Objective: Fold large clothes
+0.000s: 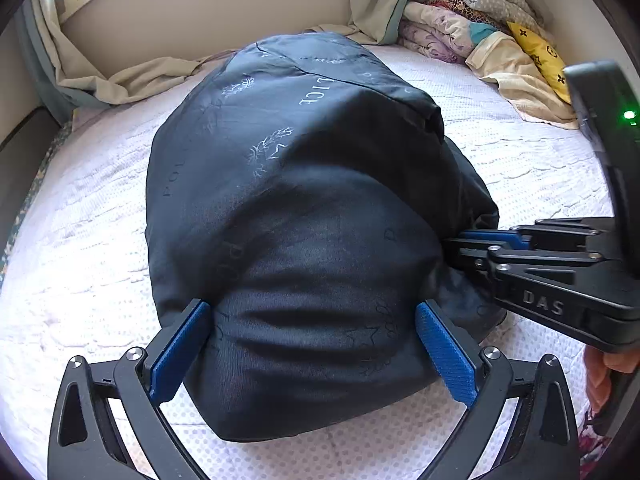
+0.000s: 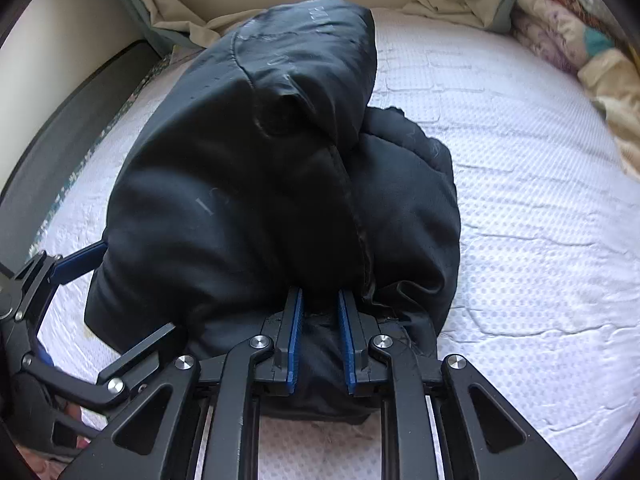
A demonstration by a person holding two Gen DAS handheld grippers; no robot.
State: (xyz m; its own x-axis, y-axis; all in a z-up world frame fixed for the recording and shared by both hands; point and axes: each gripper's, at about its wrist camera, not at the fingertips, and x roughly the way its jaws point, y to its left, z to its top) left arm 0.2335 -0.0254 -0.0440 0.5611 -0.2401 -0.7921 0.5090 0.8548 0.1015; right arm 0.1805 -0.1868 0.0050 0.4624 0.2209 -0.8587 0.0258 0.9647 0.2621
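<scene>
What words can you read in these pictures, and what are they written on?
"LICE": pale letters on the black jacket, top fold; any letters before them are hidden by a crease.
"POL": faint letters on the jacket's left side; the rest is too dim to read.
"DAS": raised letters on the right gripper.
Other faint letters on the jacket are too blurred to read.
The yellow cushion has only black star and flower signs, no words.

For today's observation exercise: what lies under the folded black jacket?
The black jacket rests on a white textured mattress cover, visible all round it. Anything directly beneath the bundle is covered and cannot be seen.
</scene>
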